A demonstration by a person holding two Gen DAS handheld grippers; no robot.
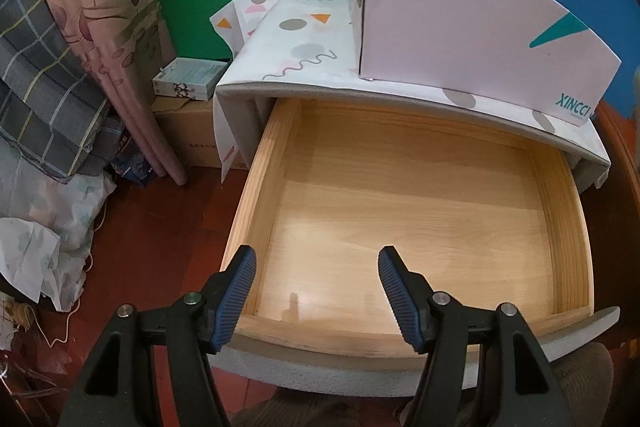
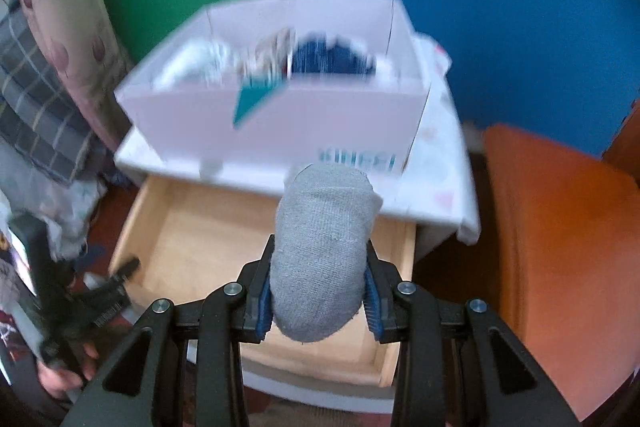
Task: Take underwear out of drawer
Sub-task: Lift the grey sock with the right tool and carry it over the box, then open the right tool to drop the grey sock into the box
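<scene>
Right gripper (image 2: 318,301) clamps the grey underwear (image 2: 322,251), holding it above the open drawer (image 1: 256,211), clear of its walls. Left gripper (image 1: 318,293) hangs half-open and empty over the drawer's near edge. Likely bound for the white box (image 2: 280,131) on top.

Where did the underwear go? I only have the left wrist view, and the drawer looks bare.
Observer: The right gripper has it: a rolled grey knit bundle is clamped between its fingers, above the open drawer.
Operator: What is inside that white box on top of the cabinet? I see only its outside.
Observer: The white box is open-topped and holds clothing, including a dark blue piece and something white; blur hides the details.
Operator: Anything to the right of the cabinet?
Observer: An orange cushioned surface sits beside it.
</scene>
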